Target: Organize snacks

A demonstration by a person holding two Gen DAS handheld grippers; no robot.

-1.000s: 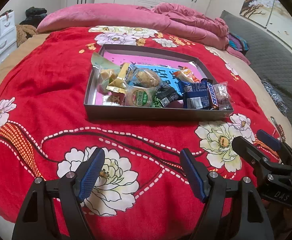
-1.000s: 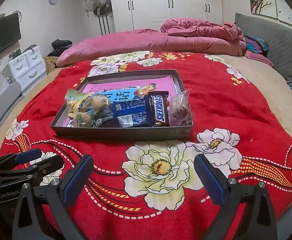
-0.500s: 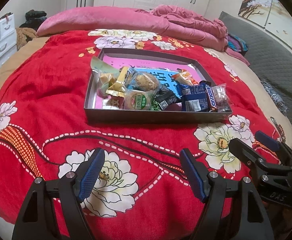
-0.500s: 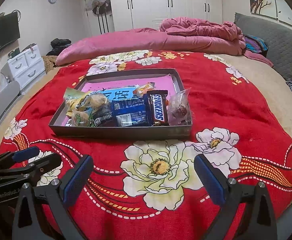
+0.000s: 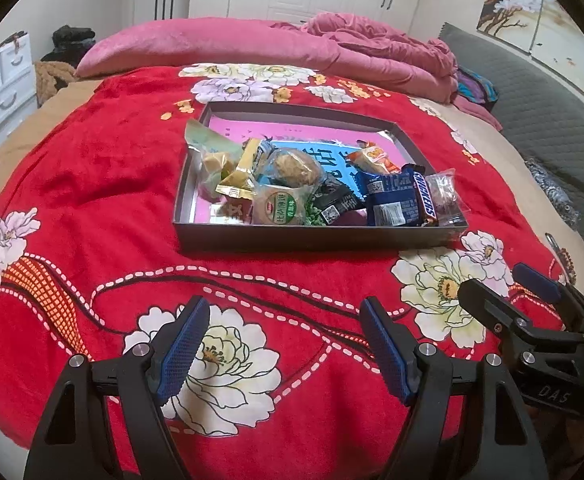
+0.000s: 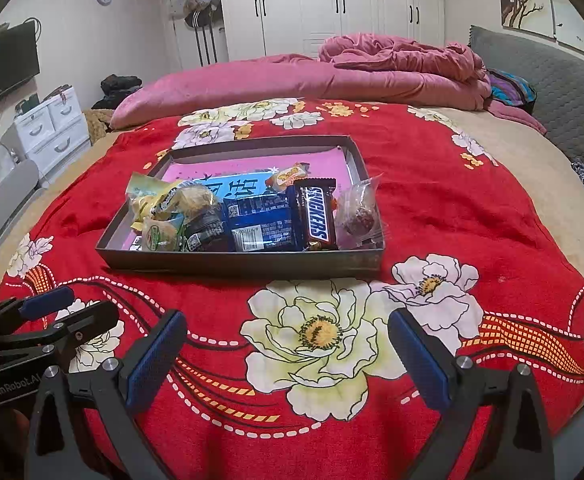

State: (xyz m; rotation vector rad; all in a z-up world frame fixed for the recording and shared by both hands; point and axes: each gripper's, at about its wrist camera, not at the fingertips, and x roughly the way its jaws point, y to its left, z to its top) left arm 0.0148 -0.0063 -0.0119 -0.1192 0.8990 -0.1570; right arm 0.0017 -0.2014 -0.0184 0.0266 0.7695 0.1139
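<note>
Left wrist view puts my left gripper (image 5: 282, 344) low over the red floral blanket (image 5: 92, 184), its blue-padded fingers spread wide with nothing between them. At the right edge I catch the right gripper (image 5: 507, 292) side-on, partly cut off by the frame. From its own camera, the right gripper (image 6: 288, 354) is likewise spread and empty above a big cream flower print, and the left gripper (image 6: 64, 308) pokes in at the lower left, its rear lost off frame.

The snacks all sit in the shallow grey tray (image 5: 315, 240), which rests on the blanket well ahead of both tools. They crowd the near half. I can read the Snickers bar (image 6: 317, 216) beside a blue packet (image 6: 262, 224), and a clear bag (image 6: 359, 212) with something dark inside leans on the tray's right wall. To the left lie a black packet (image 5: 333, 204), a round green-labelled pastry (image 5: 280, 208), a brown bun in clear wrap (image 5: 293, 166), a gold wrapper (image 5: 240, 172) and a pale green bag (image 5: 208, 148); these overlap, so I cannot make out their lower edges. An orange sweet (image 5: 373, 158) lies farther back. The tray's near wall hides the packets' bottoms. Print on the tray's pink and blue floor is largely covered.
</note>
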